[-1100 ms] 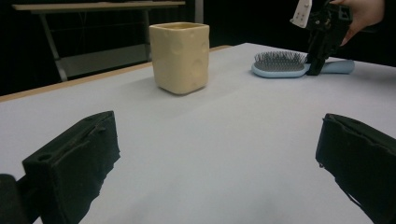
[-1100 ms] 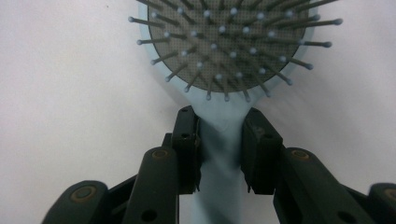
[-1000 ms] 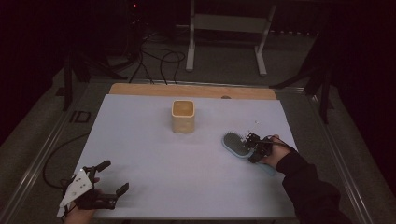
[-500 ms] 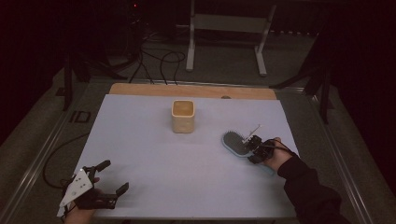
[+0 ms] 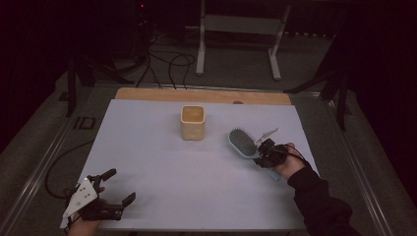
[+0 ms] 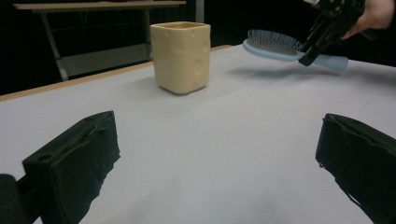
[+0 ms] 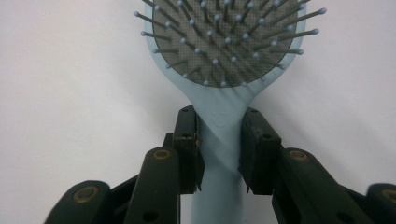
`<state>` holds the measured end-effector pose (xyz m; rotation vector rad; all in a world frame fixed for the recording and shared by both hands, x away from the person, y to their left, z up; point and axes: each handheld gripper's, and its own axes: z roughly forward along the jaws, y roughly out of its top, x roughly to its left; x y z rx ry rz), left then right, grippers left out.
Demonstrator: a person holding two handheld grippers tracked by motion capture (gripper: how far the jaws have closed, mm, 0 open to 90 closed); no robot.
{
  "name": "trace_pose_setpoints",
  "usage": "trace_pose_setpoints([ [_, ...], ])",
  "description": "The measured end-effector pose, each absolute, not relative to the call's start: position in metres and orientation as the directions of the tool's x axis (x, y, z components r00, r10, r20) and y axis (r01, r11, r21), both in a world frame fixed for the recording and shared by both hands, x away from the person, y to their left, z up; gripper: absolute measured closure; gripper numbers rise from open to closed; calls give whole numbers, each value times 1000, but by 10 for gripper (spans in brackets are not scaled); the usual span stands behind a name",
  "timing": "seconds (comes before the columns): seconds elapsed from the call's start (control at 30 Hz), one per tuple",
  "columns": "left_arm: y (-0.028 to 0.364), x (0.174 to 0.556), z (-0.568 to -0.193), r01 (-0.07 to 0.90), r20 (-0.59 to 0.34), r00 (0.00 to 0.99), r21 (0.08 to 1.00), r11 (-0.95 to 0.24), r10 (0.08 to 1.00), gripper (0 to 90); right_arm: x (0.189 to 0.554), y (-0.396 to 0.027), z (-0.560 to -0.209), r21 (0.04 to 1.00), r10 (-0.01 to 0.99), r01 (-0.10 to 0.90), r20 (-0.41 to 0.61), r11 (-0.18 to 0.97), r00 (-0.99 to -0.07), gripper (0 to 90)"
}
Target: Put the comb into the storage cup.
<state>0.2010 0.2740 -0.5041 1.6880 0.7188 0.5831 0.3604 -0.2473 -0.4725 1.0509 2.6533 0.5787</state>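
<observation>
We hold the light-blue hairbrush (image 5: 243,142) by its neck with the right gripper (image 5: 266,153), on the right side of the white table (image 5: 196,196). In the right gripper view the two jaws are clamped on the handle (image 7: 219,144) just below the bristle pad, one on each flank. In the left gripper view the brush (image 6: 275,46) appears raised off the surface, bristles up, with its shadow on the table beneath.

The likely destination is the cream square cup (image 5: 192,122), standing upright near the table centre, apart from the brush. To do this step well, we:

1. Keep the clamp firm; the handle tapers here and could slide.
2. Lift until the brush clears the cup rim.
3. Turn the wrist so that one end points down before lowering.
4. Lower into the opening without knocking the cup wall.

The left gripper (image 5: 110,189) rests at the near-left edge, jaws wide apart and empty, well apart from both objects.

View comparison: the high view gives the layout and the gap between cup and brush. The left gripper view gives the height of the brush above the table. The right gripper view gives the exact jaw contact on the handle.
</observation>
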Motion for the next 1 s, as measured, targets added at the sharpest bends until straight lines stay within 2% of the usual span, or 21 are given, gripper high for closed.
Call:
trace_pose_setpoints([
  [0.43, 274, 201, -504, 154, 13, 690, 975, -163, 724, 0, 359, -244, -435, 661, 728, 542, -8, 518, -686, 706],
  [1.0, 274, 201, -504, 152, 14, 691, 975, -164, 723, 0, 362, -214, -401, 820, 724, 416, 3, 393, -690, 706],
])
